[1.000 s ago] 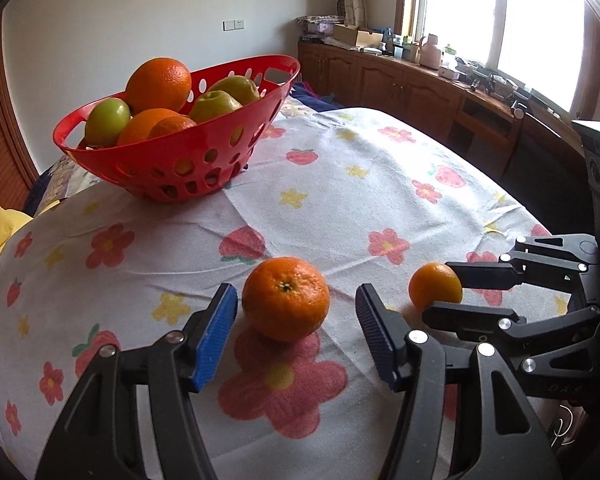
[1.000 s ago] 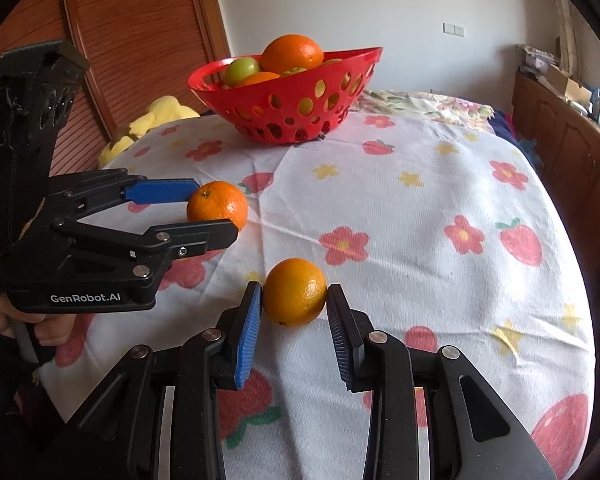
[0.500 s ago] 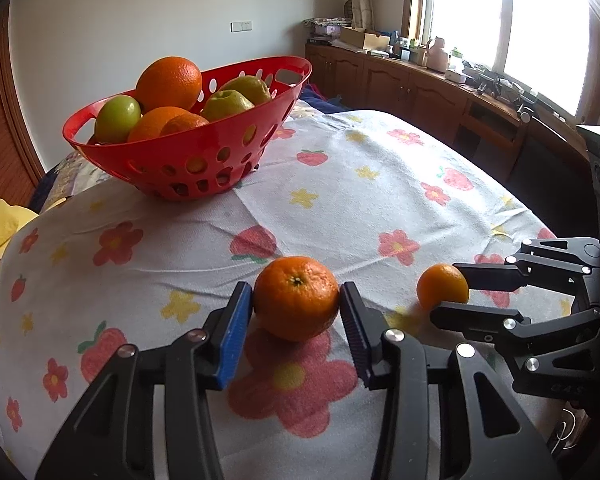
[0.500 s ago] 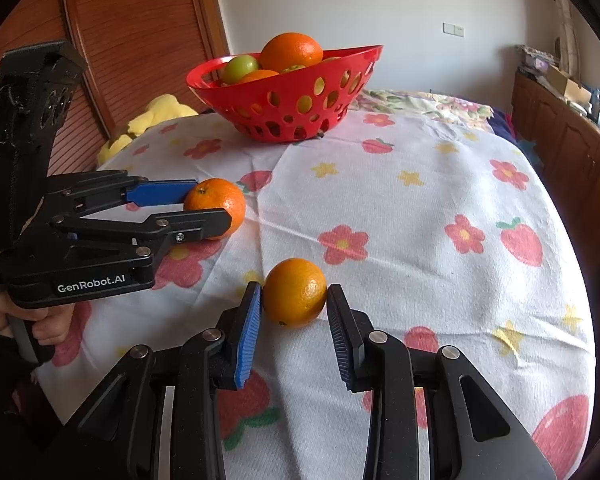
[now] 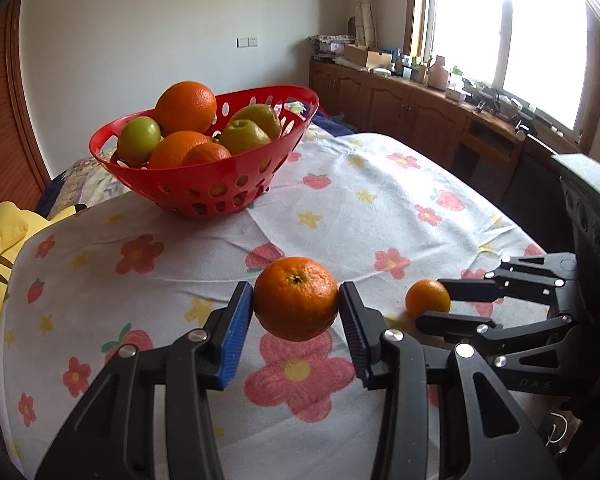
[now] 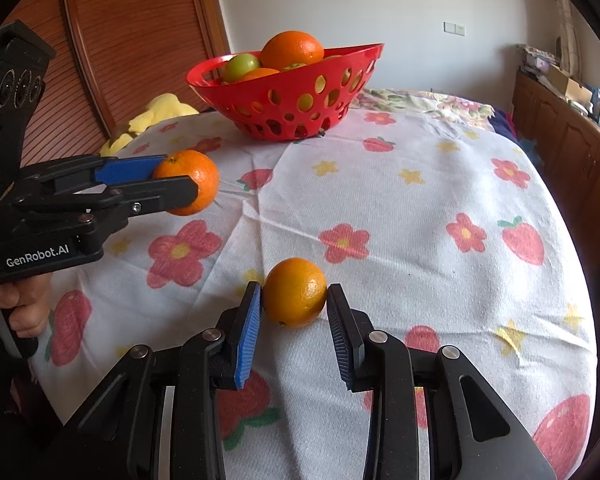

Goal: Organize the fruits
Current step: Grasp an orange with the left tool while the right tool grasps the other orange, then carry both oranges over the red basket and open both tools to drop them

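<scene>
My left gripper (image 5: 296, 312) is shut on a large orange (image 5: 296, 298) and holds it just above the flowered tablecloth; it also shows in the right wrist view (image 6: 188, 188). My right gripper (image 6: 294, 312) is open around a smaller orange (image 6: 295, 291) that rests on the cloth, its blue left pad touching it and the right pad a little apart. This orange also shows in the left wrist view (image 5: 427, 300). A red basket (image 5: 204, 184) with oranges and green apples stands at the far side of the table, also in the right wrist view (image 6: 288, 96).
The round table (image 6: 420, 200) has a white cloth with flowers and strawberries. A yellow plush toy (image 5: 4, 236) lies past the left edge. Wooden cabinets (image 5: 400, 112) and a window run along the right wall. A wooden door (image 6: 132, 40) stands behind.
My left gripper closed on the large orange and lifted it slightly off the cloth. My right gripper stayed around the small orange with hardly any movement.
</scene>
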{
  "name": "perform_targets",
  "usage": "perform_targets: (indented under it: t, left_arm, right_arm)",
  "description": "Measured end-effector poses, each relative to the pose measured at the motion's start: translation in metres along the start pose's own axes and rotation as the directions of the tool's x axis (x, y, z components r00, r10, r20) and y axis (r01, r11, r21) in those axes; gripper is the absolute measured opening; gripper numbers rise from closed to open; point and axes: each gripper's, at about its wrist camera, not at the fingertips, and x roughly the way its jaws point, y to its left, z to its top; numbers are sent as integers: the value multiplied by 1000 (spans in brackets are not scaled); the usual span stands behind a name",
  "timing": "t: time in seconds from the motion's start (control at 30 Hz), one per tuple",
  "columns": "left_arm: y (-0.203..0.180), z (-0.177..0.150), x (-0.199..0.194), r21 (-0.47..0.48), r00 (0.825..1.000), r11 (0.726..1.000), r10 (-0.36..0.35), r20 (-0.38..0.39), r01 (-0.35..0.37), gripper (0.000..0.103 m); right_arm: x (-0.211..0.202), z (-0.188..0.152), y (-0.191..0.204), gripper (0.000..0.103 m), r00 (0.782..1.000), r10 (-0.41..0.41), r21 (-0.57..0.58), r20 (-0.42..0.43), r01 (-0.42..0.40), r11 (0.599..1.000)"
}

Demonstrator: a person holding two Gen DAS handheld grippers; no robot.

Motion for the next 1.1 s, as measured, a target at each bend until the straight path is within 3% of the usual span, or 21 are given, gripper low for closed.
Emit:
perform_targets:
  t: [0.23,0.5,0.77,1.1]
  left_arm:
    - [2,2,-9,-14,1000,1000,-3,27,4,41]
    - [12,26,-33,-29,994,1000,-2,114,5,41]
    - [35,64,-42,-40,983,999,35,179,-28,41]
    - [70,88,-23,-64,980,995,82,183,-71,41]
  right_arm:
    - [0,0,0,33,1000,-4,1,2,4,1000]
    - [-11,13,-3,33,999,-8,-3,45,8,1000]
    - [-35,67,-3,33,989,-7,-58,148,16,998]
    - [-31,130,-5,33,978,2,-121,207,24,992]
